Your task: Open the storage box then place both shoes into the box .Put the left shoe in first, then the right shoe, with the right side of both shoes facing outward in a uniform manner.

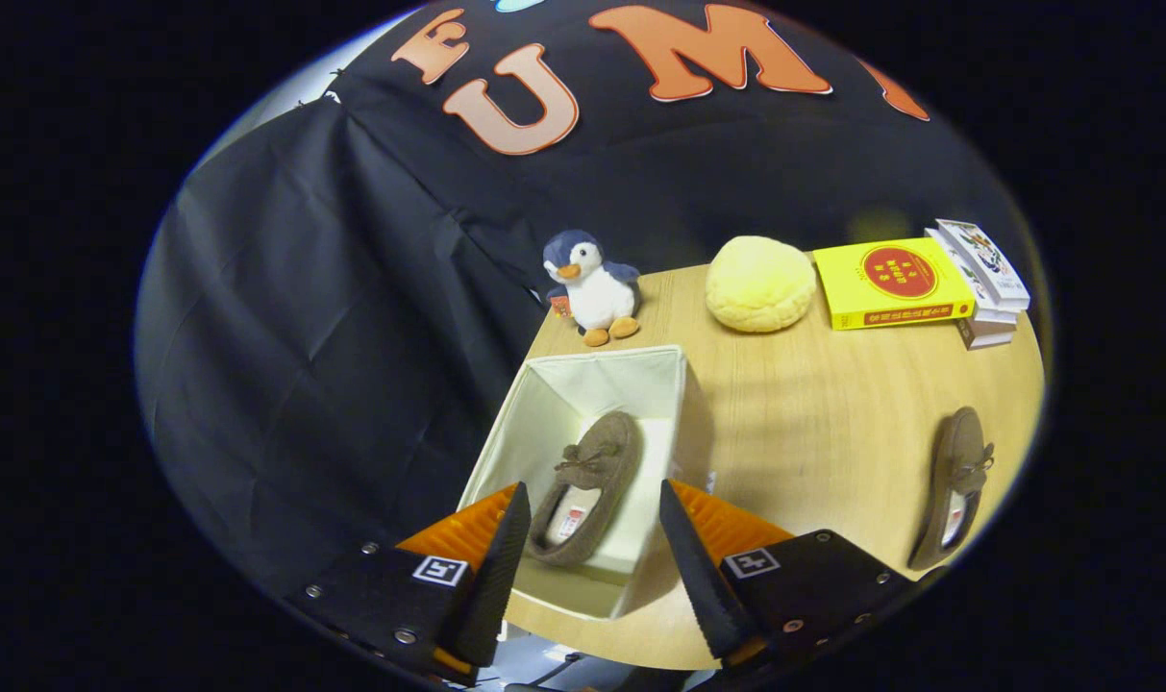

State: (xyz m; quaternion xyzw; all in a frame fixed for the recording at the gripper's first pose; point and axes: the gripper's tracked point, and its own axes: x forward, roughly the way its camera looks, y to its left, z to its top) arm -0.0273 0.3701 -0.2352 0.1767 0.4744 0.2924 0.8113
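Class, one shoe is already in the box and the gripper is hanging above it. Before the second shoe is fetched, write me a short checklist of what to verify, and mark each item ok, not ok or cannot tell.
1. Storage box open: ok, no lid over it.
2. First shoe inside the box: ok, lying on its floor.
3. Gripper free to move on: ok, fingers spread apart, above the box, holding nothing.
4. Second shoe reachable: ok, alone on the table, off to the side of the box.
5. Room left in the box beside the first shoe: ok, bare floor shows along it.
6. First shoe's right side facing outward: cannot tell from this angle.
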